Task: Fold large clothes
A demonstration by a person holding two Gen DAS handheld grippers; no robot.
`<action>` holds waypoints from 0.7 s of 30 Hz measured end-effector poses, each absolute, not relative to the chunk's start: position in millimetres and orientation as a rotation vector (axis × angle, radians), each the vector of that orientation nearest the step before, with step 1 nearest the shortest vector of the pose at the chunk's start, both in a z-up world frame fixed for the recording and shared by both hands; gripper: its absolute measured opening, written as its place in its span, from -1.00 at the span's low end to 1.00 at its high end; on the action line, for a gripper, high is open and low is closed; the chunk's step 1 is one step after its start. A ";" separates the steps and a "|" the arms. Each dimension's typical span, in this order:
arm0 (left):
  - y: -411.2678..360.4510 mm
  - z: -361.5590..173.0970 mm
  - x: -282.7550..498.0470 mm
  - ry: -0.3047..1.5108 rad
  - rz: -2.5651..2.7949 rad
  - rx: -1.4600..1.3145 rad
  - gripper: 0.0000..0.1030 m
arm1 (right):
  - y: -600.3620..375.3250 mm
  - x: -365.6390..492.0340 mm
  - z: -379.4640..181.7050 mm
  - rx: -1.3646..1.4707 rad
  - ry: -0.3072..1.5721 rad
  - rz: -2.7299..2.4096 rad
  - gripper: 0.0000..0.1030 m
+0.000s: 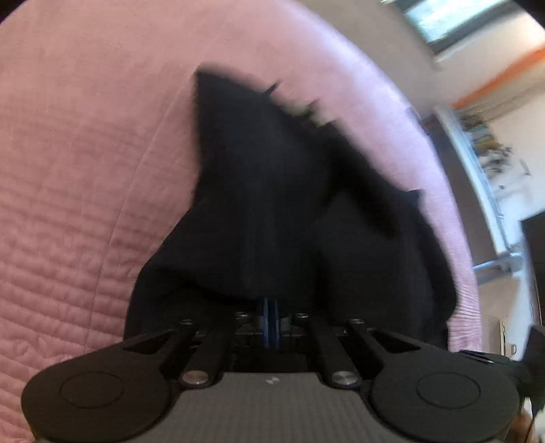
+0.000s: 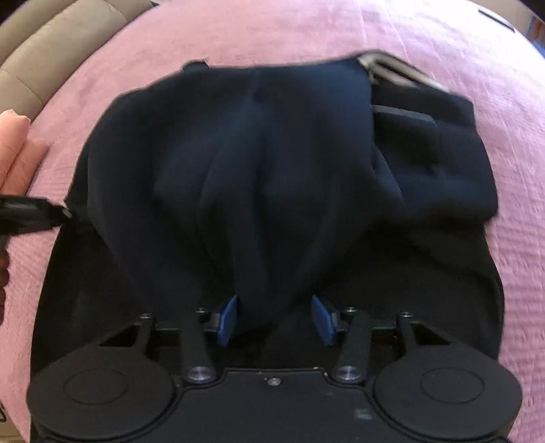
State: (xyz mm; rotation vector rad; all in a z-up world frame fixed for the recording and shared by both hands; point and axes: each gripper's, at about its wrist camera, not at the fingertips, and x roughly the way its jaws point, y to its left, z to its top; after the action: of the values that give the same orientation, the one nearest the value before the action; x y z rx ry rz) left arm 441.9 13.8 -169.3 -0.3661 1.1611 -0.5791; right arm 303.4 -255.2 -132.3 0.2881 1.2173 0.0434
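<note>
Dark garment (image 2: 272,163), blurred folds over both tools' tips.

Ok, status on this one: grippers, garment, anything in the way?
Left gripper shut on dark garment. Right gripper part open, bunched fabric between the pads. Garment on pink bedspread. Nothing in the way.

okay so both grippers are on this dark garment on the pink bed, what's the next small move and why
Probably carry the lifted fold forward and lay it down flat. The left gripper is pinched shut on the garment, while the right gripper has a bunch of cloth between spread pads, so its hold looks loose. The garment is raised and creased above the bedspread.
</note>
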 end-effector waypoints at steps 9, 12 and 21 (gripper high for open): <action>-67.2 -84.6 431.1 0.918 -0.831 -0.320 -0.74 | -234.0 336.7 -98.9 0.365 0.907 0.071 -0.22; -99.6 -124.9 436.1 1.046 -0.810 -0.227 -0.86 | -198.1 334.5 -129.2 0.402 0.982 0.160 -0.28; 4.5 -174.7 404.4 1.173 -0.572 -0.314 -0.83 | -202.3 281.6 -109.3 0.324 1.020 0.202 -0.38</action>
State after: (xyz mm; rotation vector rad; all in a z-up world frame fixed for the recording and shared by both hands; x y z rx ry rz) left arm 404.4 4.5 -174.7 -0.3141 1.1731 -0.5723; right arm 281.6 -202.3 -109.3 0.3241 1.0201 0.2020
